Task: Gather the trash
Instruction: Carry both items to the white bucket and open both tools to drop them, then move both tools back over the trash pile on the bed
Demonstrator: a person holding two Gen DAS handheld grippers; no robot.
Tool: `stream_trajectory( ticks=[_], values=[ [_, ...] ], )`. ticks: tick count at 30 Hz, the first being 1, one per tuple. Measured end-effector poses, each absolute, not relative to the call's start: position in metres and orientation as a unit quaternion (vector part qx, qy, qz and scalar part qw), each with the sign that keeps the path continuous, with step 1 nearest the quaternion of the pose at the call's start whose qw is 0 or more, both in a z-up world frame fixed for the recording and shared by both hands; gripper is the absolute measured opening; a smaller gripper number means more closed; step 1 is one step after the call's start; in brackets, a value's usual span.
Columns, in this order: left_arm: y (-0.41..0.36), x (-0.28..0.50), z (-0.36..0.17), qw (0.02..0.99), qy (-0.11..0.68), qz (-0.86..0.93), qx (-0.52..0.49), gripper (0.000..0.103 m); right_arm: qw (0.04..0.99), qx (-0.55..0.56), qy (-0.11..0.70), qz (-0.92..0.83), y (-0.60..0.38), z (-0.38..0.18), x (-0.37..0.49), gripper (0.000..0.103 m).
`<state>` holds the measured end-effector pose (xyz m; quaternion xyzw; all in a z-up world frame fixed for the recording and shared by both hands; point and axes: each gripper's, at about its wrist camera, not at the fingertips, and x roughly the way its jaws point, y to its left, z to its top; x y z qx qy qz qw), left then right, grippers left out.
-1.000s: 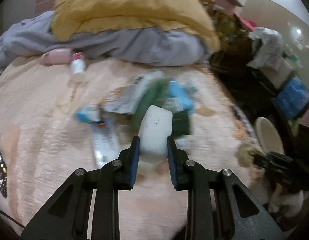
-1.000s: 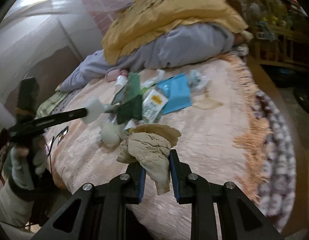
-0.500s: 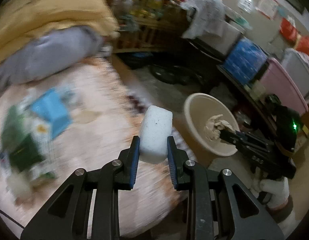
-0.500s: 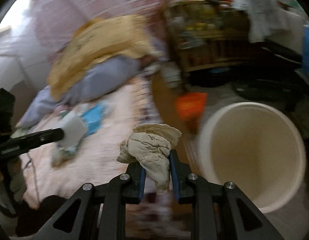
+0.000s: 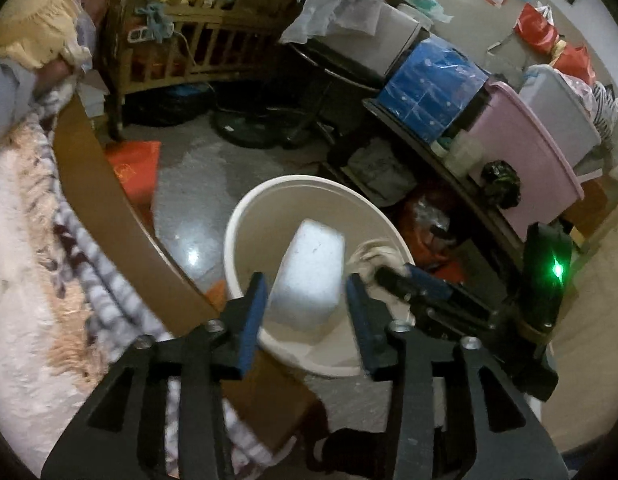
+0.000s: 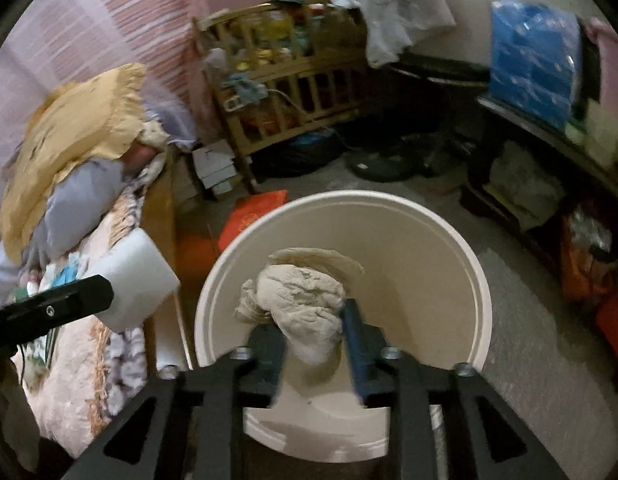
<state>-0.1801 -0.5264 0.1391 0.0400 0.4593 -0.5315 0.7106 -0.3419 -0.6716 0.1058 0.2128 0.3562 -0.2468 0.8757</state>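
A cream plastic bucket (image 5: 245, 248) stands on the floor beside the bed; it also shows in the right wrist view (image 6: 461, 264). My left gripper (image 5: 307, 316) is open above its rim, and a white foam block (image 5: 309, 276) sits loose between the spread fingers. The block shows in the right wrist view (image 6: 137, 280) too. My right gripper (image 6: 313, 340) has opened over the bucket's mouth; a crumpled beige tissue wad (image 6: 305, 300) still sits between its fingers. The wad and right gripper tip show in the left wrist view (image 5: 369, 260).
The bed (image 5: 25, 280) with a pink blanket and wooden side board (image 5: 97, 184) lies to the left. A wooden crib (image 6: 293, 92), a shelf with blue (image 5: 433, 84) and pink (image 5: 521, 148) bins, and an orange bag (image 6: 253, 212) on the floor surround the bucket.
Both grippers swung from the bed to over the bucket. Both sets of fingers have spread apart, loosening the foam block and the tissue wad.
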Motion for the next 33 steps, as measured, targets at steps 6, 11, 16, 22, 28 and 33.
stream_trajectory(
  ticks=[6,11,16,22,28,33],
  values=[
    [-0.511,-0.179,0.136,0.719,0.466,-0.514,0.041,0.050,0.879,0.226,0.348,-0.235,-0.668,0.107,-0.345,0.059],
    [-0.481,-0.180,0.143,0.760,0.438,-0.476,0.067,0.050,0.886,0.214,0.350,-0.214,-0.651,0.107,-0.338,0.059],
    [-0.440,-0.176,0.148,0.810,0.403,-0.414,0.097,0.050,0.896,0.186,0.353,-0.197,-0.626,0.111,-0.326,0.059],
    [-0.391,-0.169,0.150,0.845,0.379,-0.363,0.104,0.050,0.906,0.177,0.351,-0.160,-0.586,0.118,-0.312,0.066],
    [-0.340,-0.158,0.157,0.868,0.365,-0.323,0.089,0.050,0.911,0.169,0.363,-0.101,-0.532,0.120,-0.287,0.066],
    [-0.294,-0.150,0.159,0.885,0.359,-0.285,0.080,0.050,0.913,0.151,0.373,-0.062,-0.490,0.120,-0.266,0.066]
  ],
)
